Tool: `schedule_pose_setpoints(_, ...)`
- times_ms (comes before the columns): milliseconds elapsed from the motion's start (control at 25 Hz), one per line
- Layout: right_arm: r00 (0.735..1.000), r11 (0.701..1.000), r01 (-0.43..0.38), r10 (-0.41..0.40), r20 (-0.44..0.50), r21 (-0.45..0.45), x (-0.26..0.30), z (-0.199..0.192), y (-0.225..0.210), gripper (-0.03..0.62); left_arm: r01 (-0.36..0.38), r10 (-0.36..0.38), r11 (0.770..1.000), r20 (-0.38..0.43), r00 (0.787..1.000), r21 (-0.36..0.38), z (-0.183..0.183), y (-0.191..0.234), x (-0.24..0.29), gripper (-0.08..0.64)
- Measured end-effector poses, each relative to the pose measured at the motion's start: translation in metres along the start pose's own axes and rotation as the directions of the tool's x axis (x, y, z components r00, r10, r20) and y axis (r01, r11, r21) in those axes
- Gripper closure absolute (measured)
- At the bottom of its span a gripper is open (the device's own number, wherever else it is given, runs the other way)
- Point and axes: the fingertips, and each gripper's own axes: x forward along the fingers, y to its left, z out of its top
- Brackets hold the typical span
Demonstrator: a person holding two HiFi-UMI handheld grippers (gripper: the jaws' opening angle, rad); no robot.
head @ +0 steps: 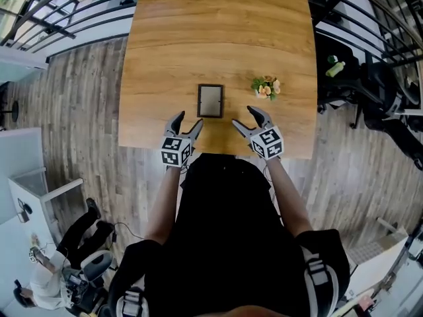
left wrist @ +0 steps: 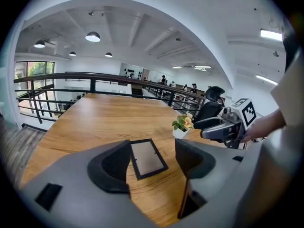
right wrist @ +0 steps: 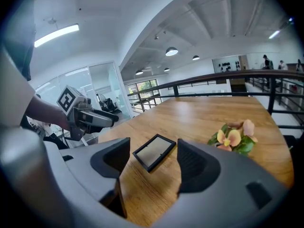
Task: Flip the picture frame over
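Two grippers hang over the near edge of the wooden table (head: 198, 32), the left gripper (head: 188, 120) and the right gripper (head: 243, 116), each with jaws spread and nothing between the pads. The picture frame (head: 210, 100) lies flat just beyond them, touching neither. From the head view a small flower pot (head: 266, 87) stands to the frame's right. Only the gripper views show the ceiling lamps (left wrist: 92, 36) overhead.

From the head, looks steeply down on the table (head: 218, 32) from well above. From the left gripper (head: 190, 117), looks low and near across the table past its own jaws, catching the right gripper (head: 242, 115); from the right, mirrors that. Shares frame (head: 210, 100), flowers (head: 266, 87) and tabletop across all three views.
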Motion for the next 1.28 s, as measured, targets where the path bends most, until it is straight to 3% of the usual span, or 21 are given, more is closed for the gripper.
schedule_pose_setpoints(520, 0.993, 0.992, 0.121, -0.120, -0.007, 0.034, 0.020, 0.017, -0.004, 0.284, 0.089, -0.084, 0.995, -0.117, 0.990, 0.040, -0.031, 0.032, 0.051, 0.245)
schedule_pose_setpoints(880, 0.983, 0.981, 0.182, -0.181, -0.024, 0.064, 0.016, 0.006, -0.008, 0.305, 0.110, -0.102, 0.993, -0.195, 0.975, 0.031, -0.060, 0.048, 0.087, 0.247)
schedule_pose_setpoints(1280, 0.981, 0.978, 0.194, -0.192, -0.027, 0.082, 0.007, -0.013, -0.018, 0.328, 0.024, -0.035, 0.998, -0.217, 0.976, -0.053, -0.087, 0.055, 0.105, 0.287)
